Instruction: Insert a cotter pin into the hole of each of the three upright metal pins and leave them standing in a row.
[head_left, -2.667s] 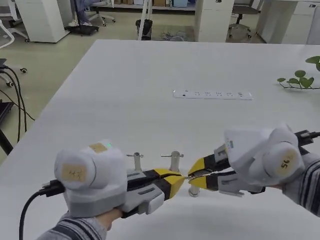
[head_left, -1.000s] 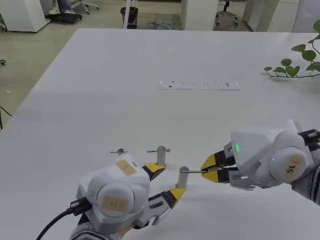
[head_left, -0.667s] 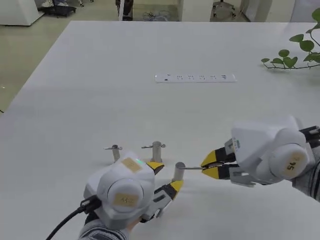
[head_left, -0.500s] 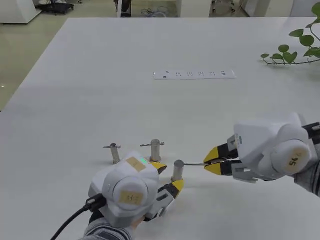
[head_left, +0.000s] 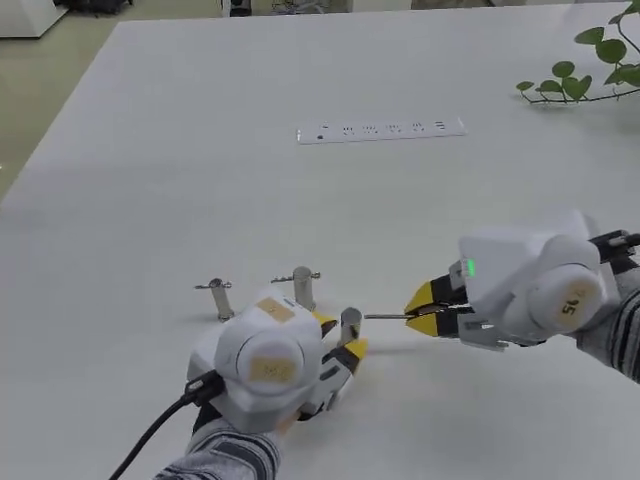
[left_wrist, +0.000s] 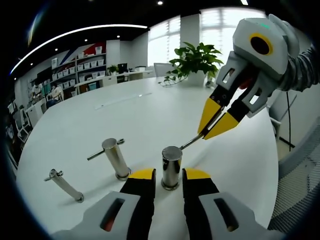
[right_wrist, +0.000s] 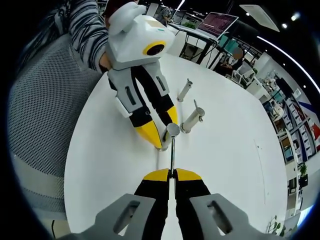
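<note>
White desk (head_left: 300, 80), we were on the last pin (left_wrist: 171, 160), nearest us: right hand-held gripper (head_left: 421, 310) clamped the cotter pin (head_left: 385, 317), tip at its head. Left hand-held gripper (left_wrist: 170, 174) straddled it, grip unclear. Next we'd need the hole aligned.

Bare tabletop (head_left: 150, 180) all round, two pinned uprights (head_left: 303, 287) just beyond left claw (head_left: 341, 335), power strip (head_left: 380, 131) well apart

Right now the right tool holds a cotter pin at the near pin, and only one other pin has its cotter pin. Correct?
No: both other pins have theirs, the middle pin and the far pin; the left gripper view shows it.
</note>
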